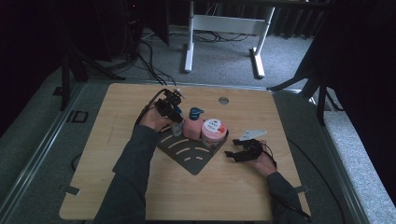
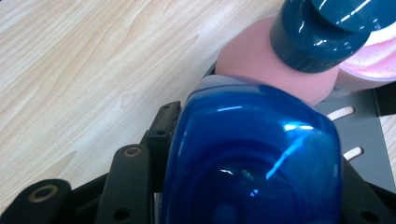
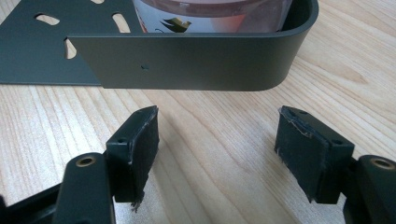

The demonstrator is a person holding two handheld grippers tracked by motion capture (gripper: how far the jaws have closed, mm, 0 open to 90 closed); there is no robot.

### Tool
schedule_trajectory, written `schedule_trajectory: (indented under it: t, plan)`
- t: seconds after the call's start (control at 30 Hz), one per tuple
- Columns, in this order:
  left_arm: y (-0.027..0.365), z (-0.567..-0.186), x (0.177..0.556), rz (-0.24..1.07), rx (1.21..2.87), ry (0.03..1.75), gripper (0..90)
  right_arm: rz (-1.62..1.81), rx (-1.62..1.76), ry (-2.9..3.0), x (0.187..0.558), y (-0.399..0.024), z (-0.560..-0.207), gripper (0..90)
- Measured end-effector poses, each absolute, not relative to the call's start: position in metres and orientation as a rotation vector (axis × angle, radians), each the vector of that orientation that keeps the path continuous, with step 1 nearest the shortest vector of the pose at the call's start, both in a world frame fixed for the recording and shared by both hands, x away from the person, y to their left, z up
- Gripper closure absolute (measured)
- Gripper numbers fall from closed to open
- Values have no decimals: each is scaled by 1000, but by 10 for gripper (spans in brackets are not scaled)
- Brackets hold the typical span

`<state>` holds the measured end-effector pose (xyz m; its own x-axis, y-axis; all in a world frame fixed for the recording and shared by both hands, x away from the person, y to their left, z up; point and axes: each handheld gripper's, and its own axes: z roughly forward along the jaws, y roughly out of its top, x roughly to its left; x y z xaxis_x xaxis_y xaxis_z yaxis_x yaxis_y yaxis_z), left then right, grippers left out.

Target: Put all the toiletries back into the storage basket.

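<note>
Blue-capped bottle [image 2: 252,158] sits clamped between the jaws of the left gripper [image 1: 173,117], its glossy cap close up in the left gripper view. In the high view the bottle [image 1: 176,128] stands at the left end of a dark slotted tray [image 1: 187,156] in the middle of the wooden table [image 1: 116,140], upright as far as can be told. Just beside it, touching or nearly so, stands a pink bottle [image 1: 193,127] with a dark teal cap [image 2: 322,35], and next along is a pink jar [image 1: 214,131] with a white printed lid (the lettering is too small to read).

The right gripper [image 1: 236,153] rests low on the table to the right of the tray, clear of it. Its jaws stand apart with nothing but bare wood between them, and they face the tray's curved outer wall [image 3: 196,60], behind which the lower part of the jar [image 3: 210,16] shows. A small white card [image 1: 250,134] lies on the table just beyond that gripper.
</note>
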<state>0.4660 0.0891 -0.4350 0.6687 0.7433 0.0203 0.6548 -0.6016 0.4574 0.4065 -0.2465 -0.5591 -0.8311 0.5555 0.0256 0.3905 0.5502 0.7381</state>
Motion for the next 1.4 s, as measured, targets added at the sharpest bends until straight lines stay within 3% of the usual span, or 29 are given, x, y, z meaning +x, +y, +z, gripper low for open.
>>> schedule_trajectory:
  t: [1.0, 1.4]
  plan:
    - [83, -438, 473, 294, 2421, 1123, 538, 1149, 795, 2577, 407, -246, -559, 300]
    - [87, -445, 470, 279, 2419, 1146, 372, 1148, 795, 2577, 406, -246, -559, 299]
